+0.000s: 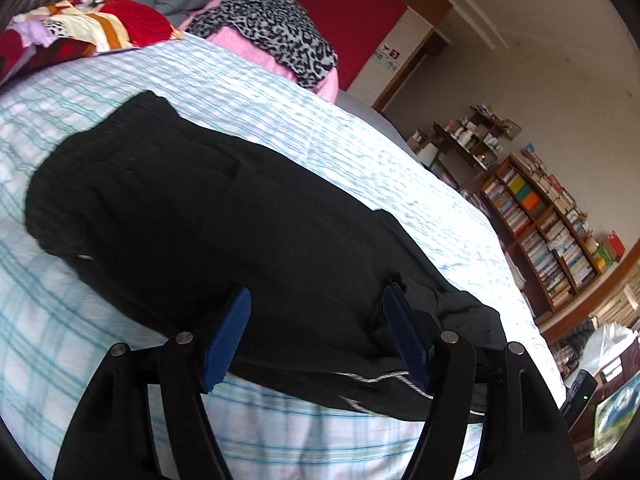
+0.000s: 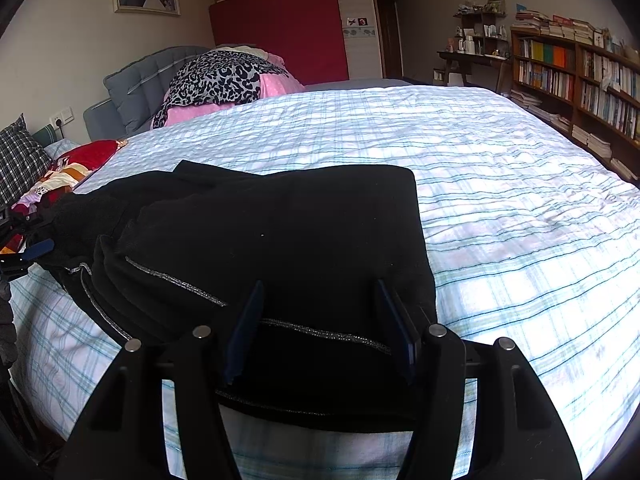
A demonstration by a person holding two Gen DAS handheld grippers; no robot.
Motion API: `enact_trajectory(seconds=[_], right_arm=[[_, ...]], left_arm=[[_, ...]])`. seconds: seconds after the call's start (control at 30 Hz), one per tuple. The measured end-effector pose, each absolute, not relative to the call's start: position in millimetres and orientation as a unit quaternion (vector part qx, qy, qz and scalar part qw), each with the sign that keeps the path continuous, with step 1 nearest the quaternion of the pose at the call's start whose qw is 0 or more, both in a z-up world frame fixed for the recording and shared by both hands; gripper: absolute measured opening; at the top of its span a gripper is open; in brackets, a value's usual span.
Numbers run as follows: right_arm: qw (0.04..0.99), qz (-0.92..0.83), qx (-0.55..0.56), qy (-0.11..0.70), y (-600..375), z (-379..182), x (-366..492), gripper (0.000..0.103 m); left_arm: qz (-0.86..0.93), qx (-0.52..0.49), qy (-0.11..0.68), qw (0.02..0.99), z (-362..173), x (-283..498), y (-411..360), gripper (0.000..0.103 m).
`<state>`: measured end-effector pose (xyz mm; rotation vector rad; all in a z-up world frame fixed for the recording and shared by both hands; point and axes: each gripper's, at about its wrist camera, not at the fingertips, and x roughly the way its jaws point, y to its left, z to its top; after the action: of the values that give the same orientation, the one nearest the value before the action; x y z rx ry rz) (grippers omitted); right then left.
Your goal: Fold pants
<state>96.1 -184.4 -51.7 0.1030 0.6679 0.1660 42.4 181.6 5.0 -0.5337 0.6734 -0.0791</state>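
Black pants with a thin silver side stripe lie folded in layers on the bed; they also show in the right wrist view. My left gripper is open, its blue fingers spread over the near edge of the pants, nothing held. My right gripper is open too, its fingers straddling the near folded edge with the stripe. The left gripper's blue fingertip shows at the pants' left end in the right wrist view.
The bed has a white and teal plaid sheet. A leopard-print and pink blanket pile and a red patterned quilt lie near the headboard. Bookshelves stand beyond the far side.
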Motion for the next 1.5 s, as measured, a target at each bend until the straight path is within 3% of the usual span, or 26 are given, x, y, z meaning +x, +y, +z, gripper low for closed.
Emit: enact_trajectory(seconds=[0.4,0.77,1.23,1.33,1.43,1.5], right_arm=[[0.942,0.072,0.047,0.325,-181.4,-51.8,96.4,0.06],[0.944,0.068,0.044,0.321,-177.3,-51.9,95.6,0.06],[0.944,0.07,0.048,0.318,-177.7,-51.9,94.9,0.06],[0.945,0.07,0.048,0.317,-178.4,-50.9,94.5,0.06],[0.945,0.066,0.048,0.317,-177.9,-48.4,93.7,0.06],[0.947,0.06,0.043,0.312,-176.2,-45.0,91.3,0.06]], left_arm=[[0.06,-0.325,0.33,0.884,-15.4,5.7,262.5,0.069],[0.045,-0.407,0.314,0.856,-19.1,44.4,287.1,0.082],[0.161,-0.368,0.321,0.858,-22.1,69.7,297.8,0.083],[0.126,-0.383,0.319,0.858,-22.6,73.2,300.3,0.093],[0.1,-0.401,0.316,0.854,-22.2,77.3,301.9,0.093],[0.1,-0.409,0.312,0.852,-21.7,78.4,303.7,0.082]])
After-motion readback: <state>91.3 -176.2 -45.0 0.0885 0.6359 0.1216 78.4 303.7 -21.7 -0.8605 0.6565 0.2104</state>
